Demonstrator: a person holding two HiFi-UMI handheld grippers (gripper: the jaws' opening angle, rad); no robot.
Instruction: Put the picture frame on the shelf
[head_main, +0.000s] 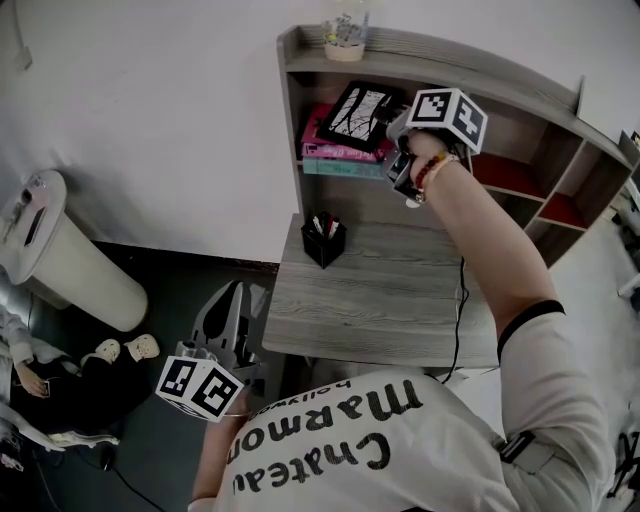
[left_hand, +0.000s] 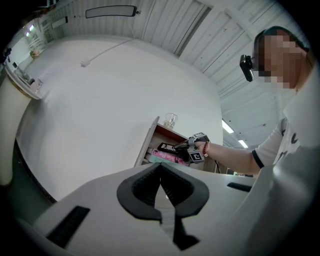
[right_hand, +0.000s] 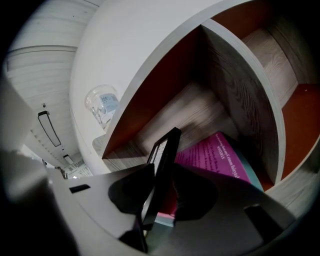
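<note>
I'm holding the black rectangular picture frame (head_main: 357, 112) inside the grey wooden shelf (head_main: 430, 52), over the pink stacked books (head_main: 335, 152). My right gripper (right_hand: 162, 182) is clamping its edge, and my left gripper (left_hand: 161, 172) is hanging closed and empty. Next, I'm thinking: resting it stably, then releasing.

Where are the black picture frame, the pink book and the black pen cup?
Black picture frame (head_main: 358, 112): head view, patterned front.
Pink book (right_hand: 222, 152): right gripper view, cover.
Black pen cup (head_main: 322, 252): head view, front wall.
</note>
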